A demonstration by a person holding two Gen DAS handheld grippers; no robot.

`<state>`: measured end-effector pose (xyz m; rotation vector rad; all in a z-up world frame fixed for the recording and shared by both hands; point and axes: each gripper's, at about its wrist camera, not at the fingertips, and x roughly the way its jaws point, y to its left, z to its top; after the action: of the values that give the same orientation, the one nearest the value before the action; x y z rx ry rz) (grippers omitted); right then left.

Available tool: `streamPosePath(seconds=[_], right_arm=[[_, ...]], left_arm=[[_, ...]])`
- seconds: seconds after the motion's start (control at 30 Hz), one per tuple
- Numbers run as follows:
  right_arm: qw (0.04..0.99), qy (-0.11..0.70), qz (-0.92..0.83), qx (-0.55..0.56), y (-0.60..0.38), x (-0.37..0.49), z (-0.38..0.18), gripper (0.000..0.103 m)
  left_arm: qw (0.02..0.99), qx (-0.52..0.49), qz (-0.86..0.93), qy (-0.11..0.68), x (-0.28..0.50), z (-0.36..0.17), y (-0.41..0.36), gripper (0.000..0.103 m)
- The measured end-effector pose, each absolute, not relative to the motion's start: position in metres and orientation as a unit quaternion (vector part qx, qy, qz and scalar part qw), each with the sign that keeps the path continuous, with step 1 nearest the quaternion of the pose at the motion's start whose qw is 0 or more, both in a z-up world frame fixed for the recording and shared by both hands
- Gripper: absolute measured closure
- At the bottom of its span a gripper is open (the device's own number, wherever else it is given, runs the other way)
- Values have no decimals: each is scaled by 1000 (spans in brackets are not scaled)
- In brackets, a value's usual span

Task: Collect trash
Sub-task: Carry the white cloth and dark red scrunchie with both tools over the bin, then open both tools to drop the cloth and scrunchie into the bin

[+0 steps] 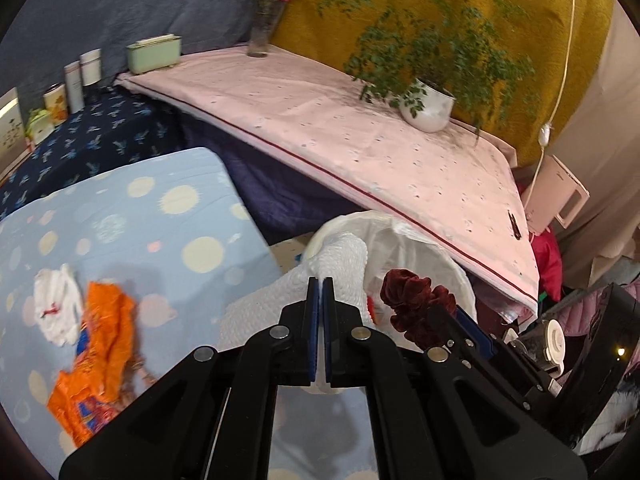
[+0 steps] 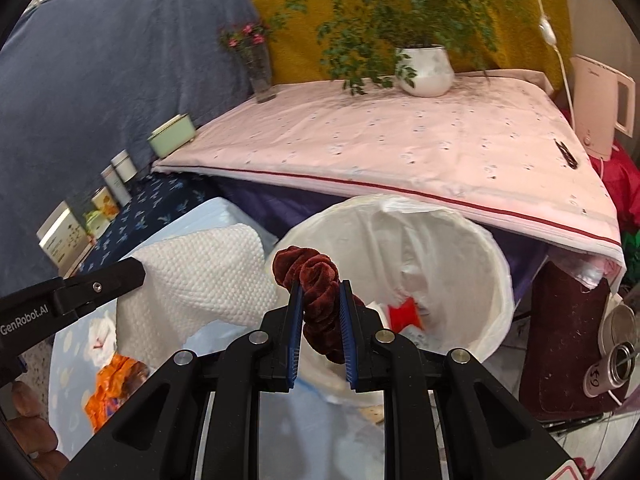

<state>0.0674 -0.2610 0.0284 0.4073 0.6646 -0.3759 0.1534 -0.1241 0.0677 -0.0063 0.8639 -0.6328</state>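
The right gripper (image 2: 320, 308) clamps a dark red scrunchie (image 2: 316, 292) with the lined bin (image 2: 496, 264) just ahead and below, nearer than the left gripper (image 1: 320, 300), pinched on a paper towel (image 1: 340, 256) beside it

Scrunchie (image 2: 318, 296) over bin (image 2: 472, 236), towel (image 2: 200, 280) left

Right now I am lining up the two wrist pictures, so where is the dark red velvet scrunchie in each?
Left wrist: dark red velvet scrunchie sits lower right, over the bin rim.
Right wrist: scrunchie sits at centre, clamped by the right gripper.
Shared landmark: white plastic-lined bin.
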Motion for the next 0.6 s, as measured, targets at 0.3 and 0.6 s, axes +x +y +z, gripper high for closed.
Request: streamPosePath(seconds=[0.3,0.6], right_arm=[[896,324,-213,215,-298,70,12,85],[892,320,-233,217,-310,67,5,64]], left_arm=[[839,11,-341,424,167,53,-184,101],[837,17,-326,438,177,36,-197,67]])
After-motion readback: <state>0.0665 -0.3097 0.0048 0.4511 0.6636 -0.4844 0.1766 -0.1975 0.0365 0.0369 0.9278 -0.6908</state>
